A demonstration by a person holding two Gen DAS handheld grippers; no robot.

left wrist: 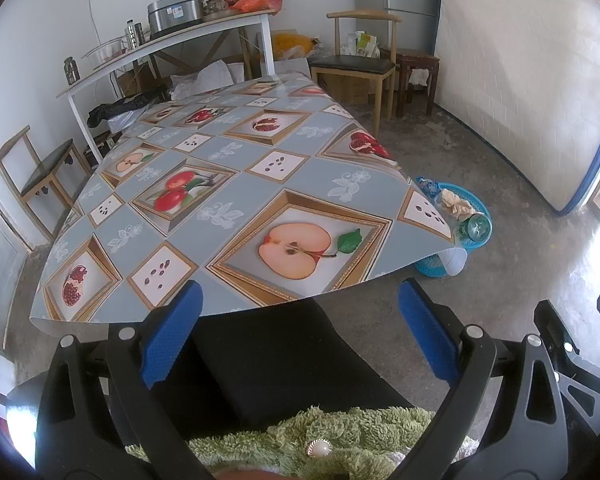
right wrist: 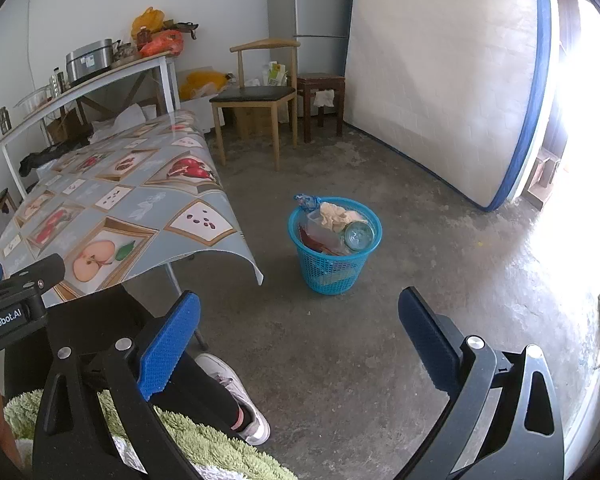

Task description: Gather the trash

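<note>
**Basket full, both grippers hanging empty**

The blue basket (right wrist: pixel 334 245) is standing on the floor just beyond the table's (left wrist: pixel 236 184) right corner, already holding a crumpled paper (right wrist: pixel 337 213), a plastic bottle (right wrist: pixel 359 235) and other scraps. It is lying ahead of the right gripper (right wrist: pixel 300 330), slightly left of centre, and farther to the right of the left gripper (left wrist: pixel 300 314), so the right hand is nearer. Both grippers are hovering low over the person's lap, jaws wide apart, gripping nothing. The tabletop is showing no loose trash.
</note>
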